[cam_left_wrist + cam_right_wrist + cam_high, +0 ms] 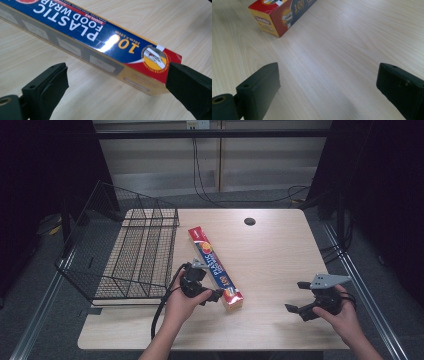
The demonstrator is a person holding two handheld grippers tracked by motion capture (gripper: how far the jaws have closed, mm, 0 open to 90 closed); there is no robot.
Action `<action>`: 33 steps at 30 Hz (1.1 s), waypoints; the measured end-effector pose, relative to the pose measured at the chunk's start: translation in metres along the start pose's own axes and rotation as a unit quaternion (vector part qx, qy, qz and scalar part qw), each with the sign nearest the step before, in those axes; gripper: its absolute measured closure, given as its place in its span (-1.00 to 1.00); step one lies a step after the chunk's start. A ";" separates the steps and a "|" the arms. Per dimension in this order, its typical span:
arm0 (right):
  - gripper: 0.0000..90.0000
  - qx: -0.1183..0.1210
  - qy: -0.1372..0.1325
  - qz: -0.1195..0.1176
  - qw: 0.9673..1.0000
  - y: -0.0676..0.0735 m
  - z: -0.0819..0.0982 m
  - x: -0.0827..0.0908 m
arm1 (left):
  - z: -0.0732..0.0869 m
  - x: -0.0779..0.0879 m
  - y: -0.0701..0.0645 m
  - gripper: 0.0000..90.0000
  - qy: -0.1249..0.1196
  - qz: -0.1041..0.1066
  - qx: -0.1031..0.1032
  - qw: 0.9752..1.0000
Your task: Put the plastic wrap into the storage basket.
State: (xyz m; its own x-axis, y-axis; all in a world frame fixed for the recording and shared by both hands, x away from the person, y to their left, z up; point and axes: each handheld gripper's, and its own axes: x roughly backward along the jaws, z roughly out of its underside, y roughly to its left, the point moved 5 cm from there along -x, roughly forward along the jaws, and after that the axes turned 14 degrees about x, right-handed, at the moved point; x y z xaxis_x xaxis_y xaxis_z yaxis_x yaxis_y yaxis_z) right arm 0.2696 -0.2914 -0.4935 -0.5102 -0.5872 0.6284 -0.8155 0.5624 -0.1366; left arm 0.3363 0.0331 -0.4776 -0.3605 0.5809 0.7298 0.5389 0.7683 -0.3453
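Observation:
A long plastic food wrap box (215,266), blue and red with yellow sides, lies diagonally on the wooden table (270,255). My left gripper (206,283) is at the box's near end, held from the left side. In the left gripper view the box (100,42) crosses between the wide-apart jaws of the left gripper (117,83); the right jaw is at the box's red end corner and the left jaw stands off it. My right gripper (298,296) is open above bare wood at the near right. The right gripper (327,85) points toward the box end (274,18).
A black wire basket (125,245) lies tipped at the table's left side, overhanging the left edge. A dark round hole (249,221) is near the far edge. Bare wood stretches between the box and the right gripper.

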 end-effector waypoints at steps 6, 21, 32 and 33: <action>-0.89 -0.001 -0.001 0.000 1.000 -0.001 0.000 0.000 | -0.014 -0.006 0.001 -0.91 -0.001 -0.012 0.013 1.000; -0.89 0.003 -0.004 0.000 1.000 -0.001 -0.001 0.001 | -0.041 -0.021 0.010 -0.91 0.011 -0.034 0.055 0.998; -0.90 0.008 -0.003 0.000 1.000 0.000 -0.002 -0.001 | -0.054 -0.029 0.016 -0.95 0.021 -0.047 0.075 0.996; -0.90 0.008 -0.003 0.000 1.000 0.000 -0.002 -0.001 | -0.054 -0.030 0.017 -0.95 0.022 -0.048 0.078 0.996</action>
State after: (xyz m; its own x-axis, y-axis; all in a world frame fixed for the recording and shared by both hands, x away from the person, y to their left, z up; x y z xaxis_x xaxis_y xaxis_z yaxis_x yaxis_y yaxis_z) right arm 0.2706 -0.2895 -0.4925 -0.5123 -0.5907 0.6233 -0.8196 0.5531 -0.1495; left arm 0.3975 0.0142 -0.4736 -0.3683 0.4932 0.7881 0.3769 0.8541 -0.3584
